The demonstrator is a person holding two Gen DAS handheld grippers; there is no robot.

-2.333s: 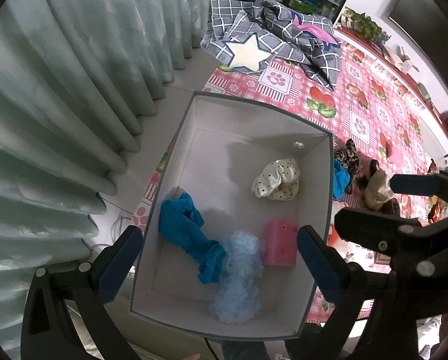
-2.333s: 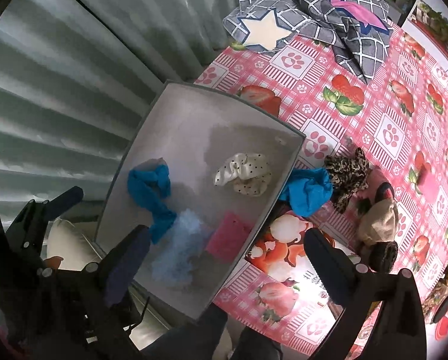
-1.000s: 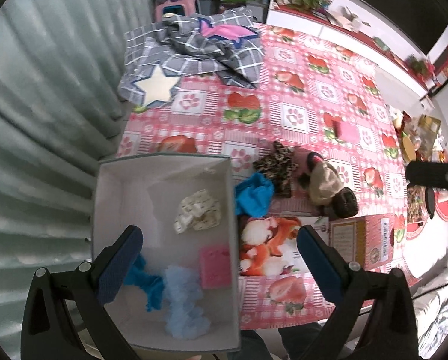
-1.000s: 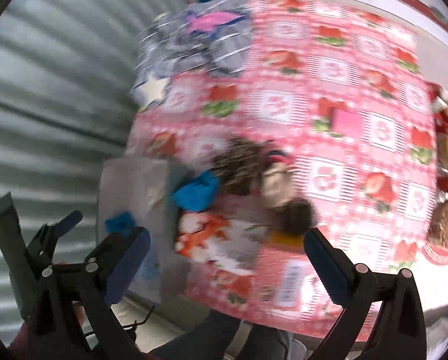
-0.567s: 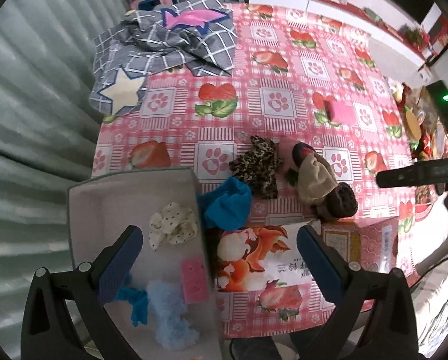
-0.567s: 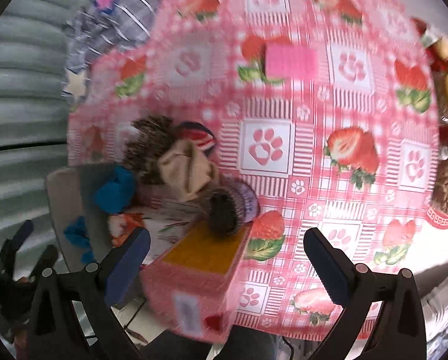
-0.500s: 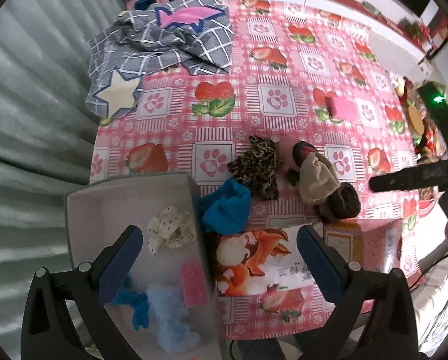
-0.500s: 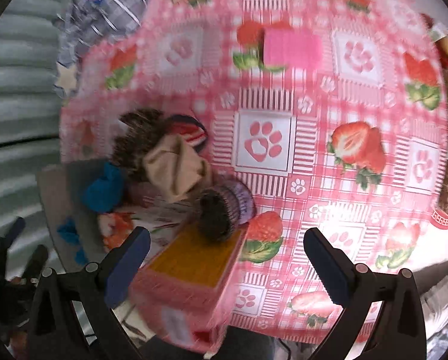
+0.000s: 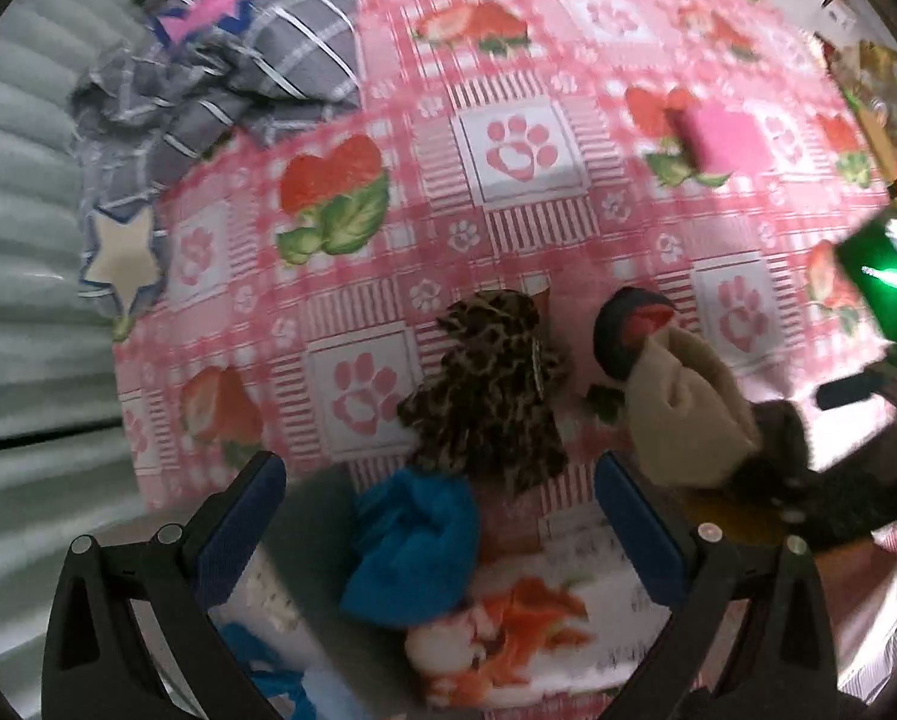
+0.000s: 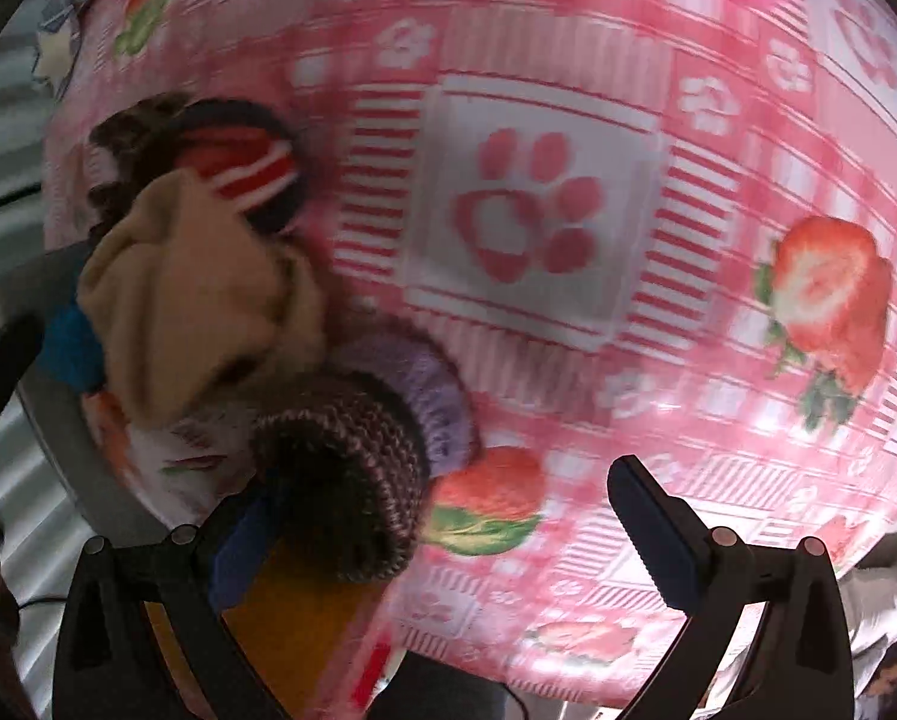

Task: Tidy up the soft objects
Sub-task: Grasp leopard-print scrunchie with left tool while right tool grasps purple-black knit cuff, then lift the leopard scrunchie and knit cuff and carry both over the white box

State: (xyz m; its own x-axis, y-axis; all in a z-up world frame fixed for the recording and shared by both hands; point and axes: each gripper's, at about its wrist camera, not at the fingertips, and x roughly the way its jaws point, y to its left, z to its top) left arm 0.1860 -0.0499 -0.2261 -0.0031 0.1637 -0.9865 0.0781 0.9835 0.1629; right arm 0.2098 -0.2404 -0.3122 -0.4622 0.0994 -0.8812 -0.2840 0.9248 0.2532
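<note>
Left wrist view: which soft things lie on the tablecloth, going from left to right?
Grey checked cloth → blue cloth → leopard-print cloth → beige cloth → pink sponge.

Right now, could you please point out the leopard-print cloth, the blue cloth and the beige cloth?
leopard-print cloth point(image 9: 489, 387): left wrist view, middle of its spotted fabric.
blue cloth point(image 9: 415, 546): left wrist view, centre of the bundle.
beige cloth point(image 10: 199, 294): right wrist view, middle of its folds.

We see our left gripper point(image 9: 439, 516) and right gripper point(image 10: 430, 531) alike: black angular plastic frames, silver screw heads at the joints, and ribbed dark-blue pads point(image 9: 637, 531) lining each finger.
</note>
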